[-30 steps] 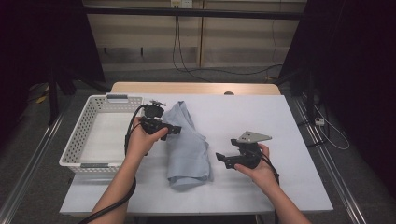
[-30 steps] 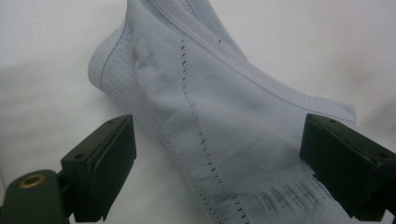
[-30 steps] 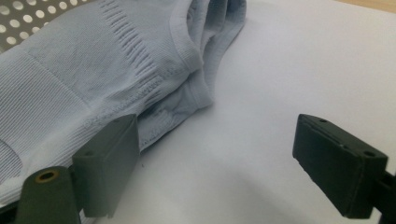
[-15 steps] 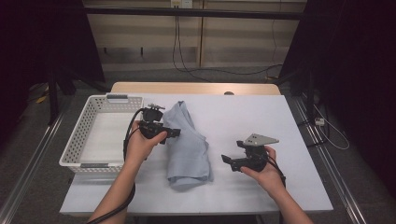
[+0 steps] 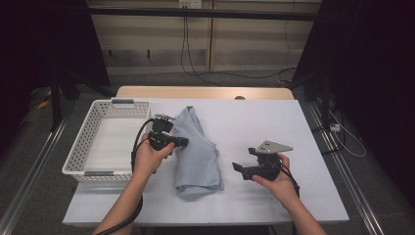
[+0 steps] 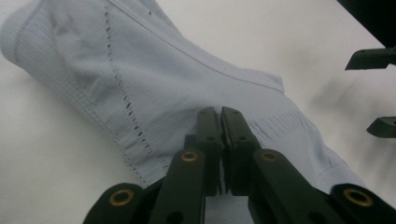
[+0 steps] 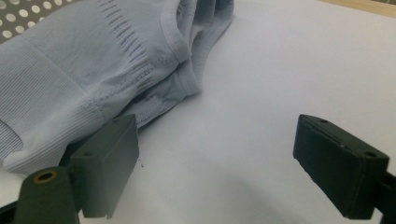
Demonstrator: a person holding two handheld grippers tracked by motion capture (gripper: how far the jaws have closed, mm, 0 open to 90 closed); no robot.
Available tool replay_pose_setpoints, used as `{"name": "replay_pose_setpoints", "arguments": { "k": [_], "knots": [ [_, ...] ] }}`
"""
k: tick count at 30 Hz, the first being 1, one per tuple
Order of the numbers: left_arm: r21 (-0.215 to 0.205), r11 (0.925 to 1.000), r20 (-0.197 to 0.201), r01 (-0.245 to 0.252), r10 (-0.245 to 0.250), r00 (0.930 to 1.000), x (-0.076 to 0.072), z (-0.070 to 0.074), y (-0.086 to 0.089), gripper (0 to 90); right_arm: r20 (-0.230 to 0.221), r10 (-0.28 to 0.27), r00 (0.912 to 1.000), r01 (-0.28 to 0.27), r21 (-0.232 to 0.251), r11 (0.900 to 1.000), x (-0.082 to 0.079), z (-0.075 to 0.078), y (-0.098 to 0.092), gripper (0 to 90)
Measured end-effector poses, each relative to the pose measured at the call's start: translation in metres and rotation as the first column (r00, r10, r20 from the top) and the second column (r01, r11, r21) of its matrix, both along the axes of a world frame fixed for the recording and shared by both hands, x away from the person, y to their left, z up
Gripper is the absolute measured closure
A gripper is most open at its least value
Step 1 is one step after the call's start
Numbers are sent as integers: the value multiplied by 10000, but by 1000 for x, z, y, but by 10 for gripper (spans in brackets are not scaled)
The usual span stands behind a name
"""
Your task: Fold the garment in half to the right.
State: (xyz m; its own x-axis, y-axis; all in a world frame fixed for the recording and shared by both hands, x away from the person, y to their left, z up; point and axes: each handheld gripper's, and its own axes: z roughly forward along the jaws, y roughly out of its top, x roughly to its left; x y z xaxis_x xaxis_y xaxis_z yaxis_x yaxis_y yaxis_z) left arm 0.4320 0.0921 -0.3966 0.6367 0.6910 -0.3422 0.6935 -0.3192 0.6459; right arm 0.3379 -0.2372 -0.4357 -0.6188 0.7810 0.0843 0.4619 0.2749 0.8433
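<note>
The pale blue knit garment [image 5: 198,149] lies bunched lengthwise in the middle of the white table [image 5: 274,122], just right of the white perforated basket [image 5: 80,152]. The left gripper [image 5: 182,142] sits on the garment's left edge; its jaws have just been closing and now stand pressed together. In the left gripper view the left gripper [image 6: 220,112] meets over the ribbed fabric [image 6: 140,79], apparently pinching a fold, though the nip itself is hard to confirm. The right gripper [image 5: 237,169] rests on bare table beside the garment's lower right, jaws spread wide with nothing between them; in the right gripper view the right gripper [image 7: 217,154] shows the hem [image 7: 154,100] just beside one jaw.

Judgement: the step in hand is taking hold of the cloth with both tools. To do it well, the right gripper should slide under the hem before closing, taking one layer if unfolding is meant. Lift only once both grips are firm.

Hard to make out: how many layers the left jaws hold, the garment's kind, and its underside folds.
</note>
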Motion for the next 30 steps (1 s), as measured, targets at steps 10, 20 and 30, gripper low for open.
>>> {"name": "replay_pose_setpoints", "arguments": {
  "k": [10,20,30],
  "knots": [
    [445,9989,-72,-163,167,9998,6,-24,-11,900,-89,-75,9999,75,30,10000,0,-2,-3,143],
    [130,9968,258,-783,780,9966,0,-1,5,502,-101,-50,9999,50,22,10000,-1,-4,-5,140],
    [10,9984,243,-566,566,9981,-13,1,5,173,-44,-100,9999,100,140,9999,-1,-1,-7,134]
  ]
}}
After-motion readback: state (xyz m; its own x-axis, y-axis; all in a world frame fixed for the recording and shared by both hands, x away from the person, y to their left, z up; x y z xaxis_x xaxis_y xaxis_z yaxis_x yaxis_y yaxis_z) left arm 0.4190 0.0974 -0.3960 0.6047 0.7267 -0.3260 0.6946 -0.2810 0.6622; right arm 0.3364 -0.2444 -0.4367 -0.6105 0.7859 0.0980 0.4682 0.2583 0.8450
